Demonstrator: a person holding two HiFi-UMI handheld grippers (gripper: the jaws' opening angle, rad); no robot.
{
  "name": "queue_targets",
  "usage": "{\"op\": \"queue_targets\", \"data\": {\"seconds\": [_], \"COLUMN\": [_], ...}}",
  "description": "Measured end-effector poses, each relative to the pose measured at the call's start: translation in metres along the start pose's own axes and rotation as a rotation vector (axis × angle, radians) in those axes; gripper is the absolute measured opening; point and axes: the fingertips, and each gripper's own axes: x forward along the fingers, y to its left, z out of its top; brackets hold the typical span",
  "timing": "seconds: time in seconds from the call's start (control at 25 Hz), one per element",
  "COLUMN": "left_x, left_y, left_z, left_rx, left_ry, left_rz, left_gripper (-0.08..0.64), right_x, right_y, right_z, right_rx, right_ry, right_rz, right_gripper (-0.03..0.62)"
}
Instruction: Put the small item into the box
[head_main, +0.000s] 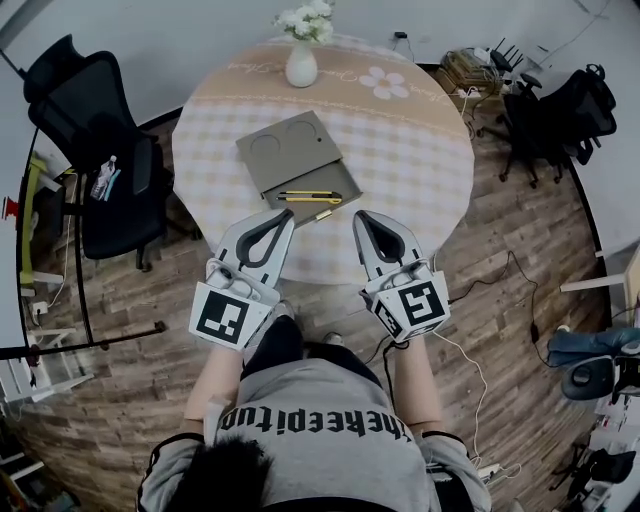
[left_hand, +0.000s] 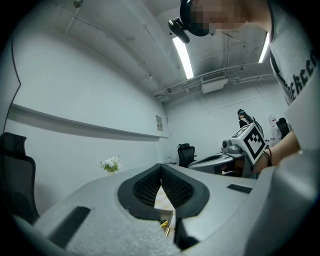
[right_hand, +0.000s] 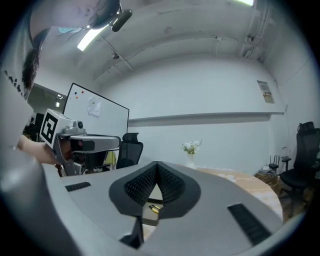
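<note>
Left tongs (head_main: 286, 216) and right tongs (head_main: 361, 216) were both closed and empty over the bench (head_main: 420, 170) edge. A yellow knife (head_main: 308, 197) already appeared to lie inside the open box (head_main: 285, 150), so little seemed left.

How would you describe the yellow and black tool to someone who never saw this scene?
On the round table with the beige checked cloth, a flat grey box lies open near the front edge. The slim yellow and black tool lies across the box's near half. Its bright yellow sets it apart from the grey box and the white flower vase beyond.
</note>
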Motion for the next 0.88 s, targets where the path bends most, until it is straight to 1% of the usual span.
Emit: {"op": "queue_targets", "data": {"seconds": [0.2, 0.44, 0.6, 0.72, 0.8, 0.88], "left_x": [-0.017, -0.039, -0.052, -0.062, -0.068, -0.073], "left_y": [-0.019, -0.036, -0.045, -0.05, -0.053, -0.057], "left_z": [0.006, 0.012, 0.017, 0.021, 0.024, 0.022], "left_rx": [0.01, 0.017, 0.027, 0.07, 0.073, 0.063], "left_ry": [-0.001, -0.001, -0.012, -0.041, -0.055, -0.048], "left_rz": [0.073, 0.159, 0.203, 0.233, 0.256, 0.273], "left_gripper": [0.015, 0.015, 0.015, 0.015, 0.015, 0.015], "right_x": [-0.021, -0.042, -0.056, -0.067, -0.073, -0.079], "right_y": [0.007, 0.012, 0.017, 0.021, 0.024, 0.027], "right_z": [0.011, 0.018, 0.02, 0.02, 0.022, 0.023], "right_rx": [-0.01, -0.012, -0.014, -0.011, -0.013, -0.016], "right_ry": [-0.029, -0.055, -0.061, -0.069, -0.074, -0.078], "right_rz": [0.048, 0.079, 0.097, 0.107, 0.117, 0.128], "right_gripper": [0.005, 0.005, 0.006, 0.006, 0.006, 0.006]}}
